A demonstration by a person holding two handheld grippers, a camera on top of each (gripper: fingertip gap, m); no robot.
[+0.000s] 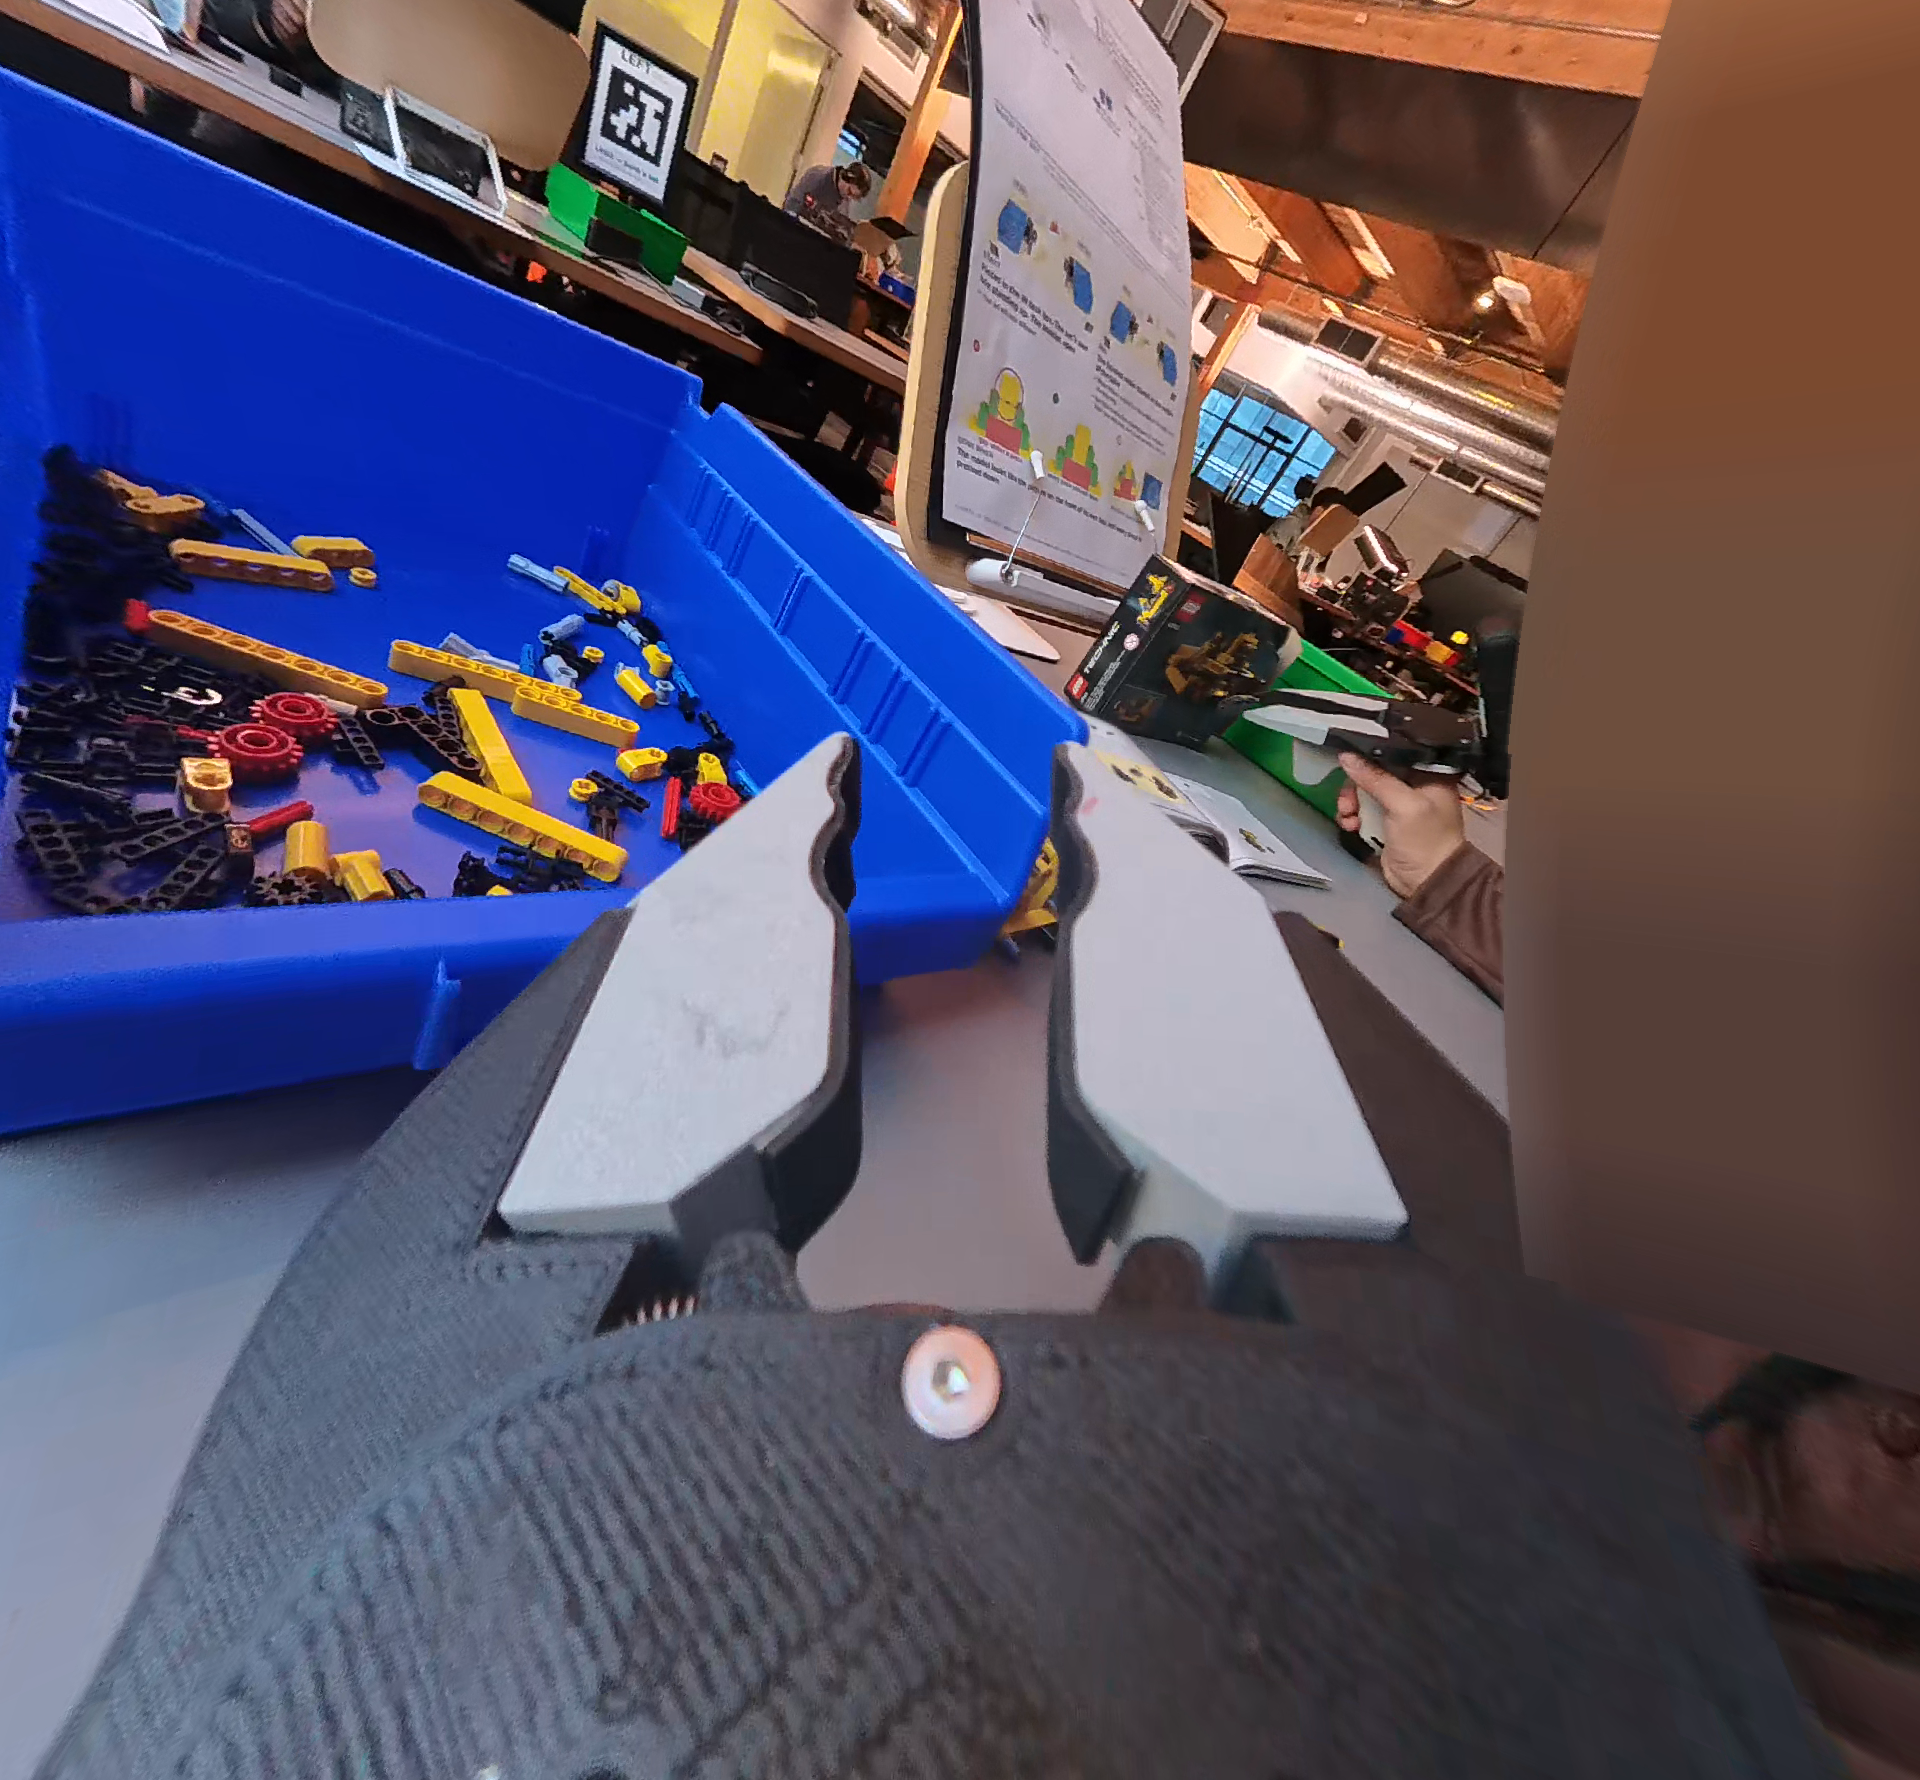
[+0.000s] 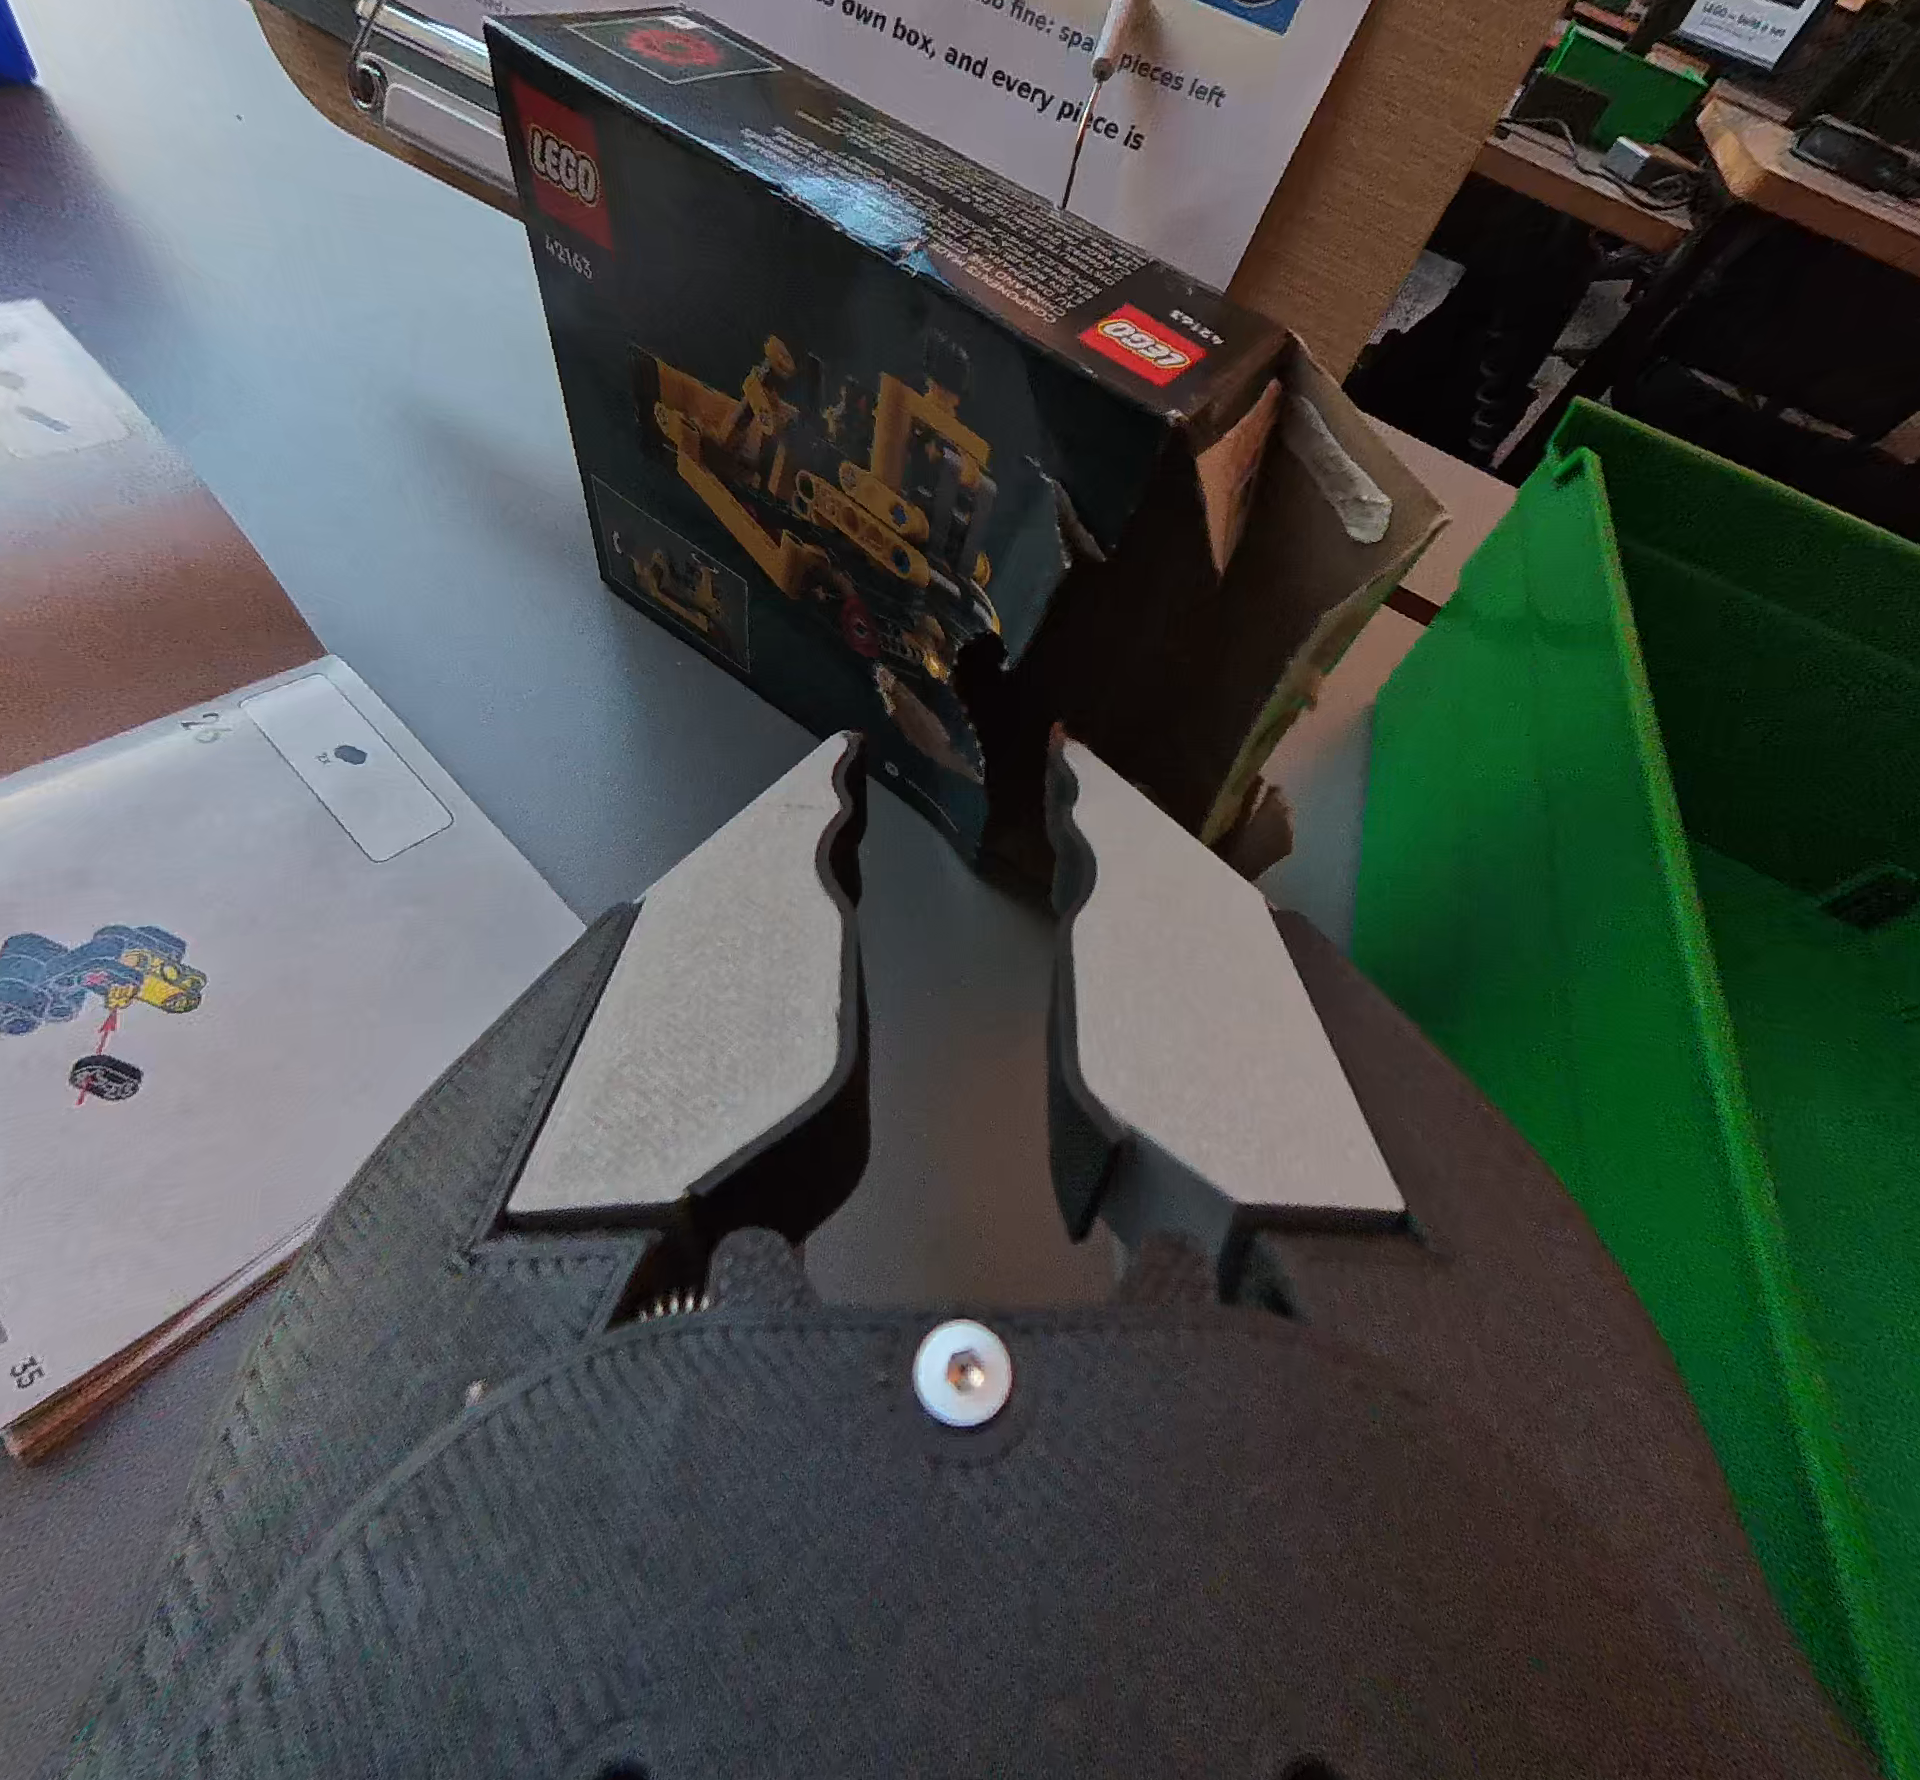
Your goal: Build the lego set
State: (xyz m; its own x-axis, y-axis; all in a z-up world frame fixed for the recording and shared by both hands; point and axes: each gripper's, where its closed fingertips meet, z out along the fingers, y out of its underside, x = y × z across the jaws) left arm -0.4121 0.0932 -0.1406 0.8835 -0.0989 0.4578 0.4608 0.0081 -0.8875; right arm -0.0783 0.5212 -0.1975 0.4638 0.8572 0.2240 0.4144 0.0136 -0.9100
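The loose lego pieces (image 1: 343, 712) are lying scattered in the blue bin (image 1: 810, 587) at far left; the left gripper (image 1: 956, 795) is hovering just past its near corner, jaws parted and empty, so it is best swinging left over the rim before dipping; the open instruction booklet (image 2: 208, 1003) is worth checking first; the right gripper (image 2: 956, 795) is idling agape, holding nothing, before the torn set box (image 2: 831, 442).

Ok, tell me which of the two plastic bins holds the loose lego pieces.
The blue bin, beside the left hand-held gripper, holds the lego pieces. The green bin shows none.
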